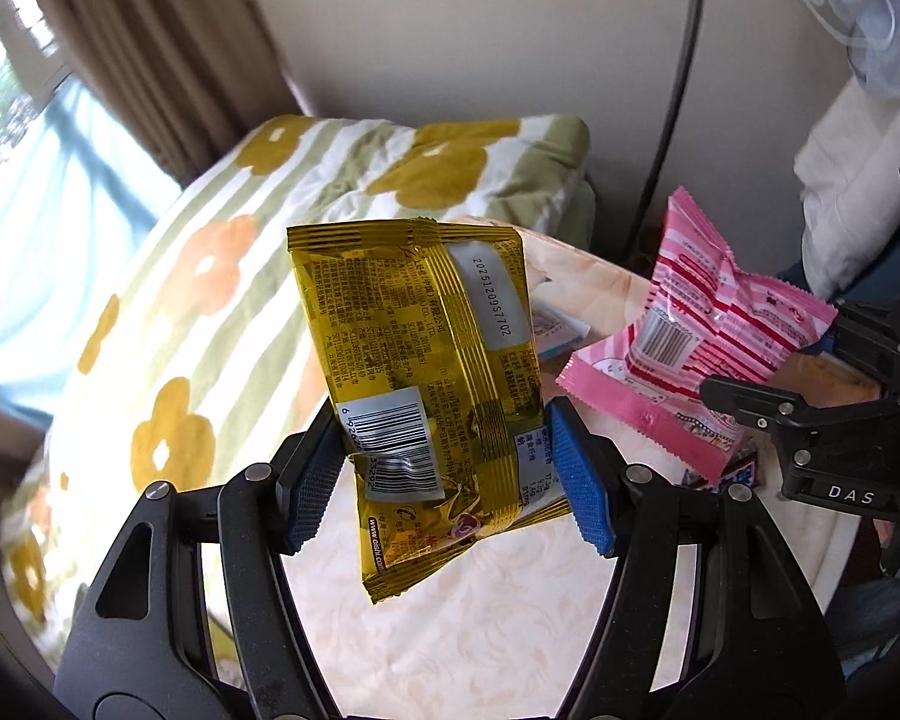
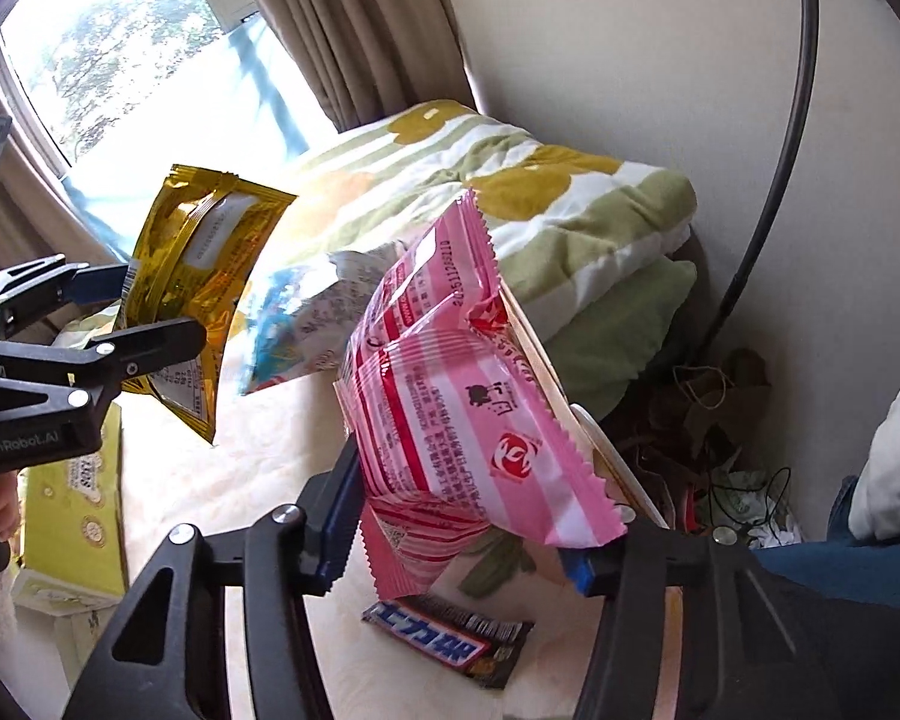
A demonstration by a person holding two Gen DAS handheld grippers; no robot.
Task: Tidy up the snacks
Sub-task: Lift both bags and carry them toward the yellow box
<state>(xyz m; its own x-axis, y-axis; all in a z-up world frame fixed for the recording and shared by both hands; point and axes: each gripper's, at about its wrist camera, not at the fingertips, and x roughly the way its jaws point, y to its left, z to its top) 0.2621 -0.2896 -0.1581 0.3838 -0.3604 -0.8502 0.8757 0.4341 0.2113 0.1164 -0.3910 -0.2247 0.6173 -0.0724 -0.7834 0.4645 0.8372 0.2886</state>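
Your left gripper [image 1: 450, 468] is clenched on the gold snack packet [image 1: 414, 372], held above the cream tabletop [image 1: 480, 630], back side toward you, long axis near upright and leaning left. Your right gripper [image 2: 462, 546] grasps the pink snack packet [image 2: 450, 396], its long axis tilted up toward the flowered blanket [image 2: 546, 180].

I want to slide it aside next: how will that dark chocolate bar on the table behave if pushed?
The chocolate bar lies flat, so it should slide, not roll. Its glossy wrapper probably slips easily over the pale tablecloth. It looks small and likely light.
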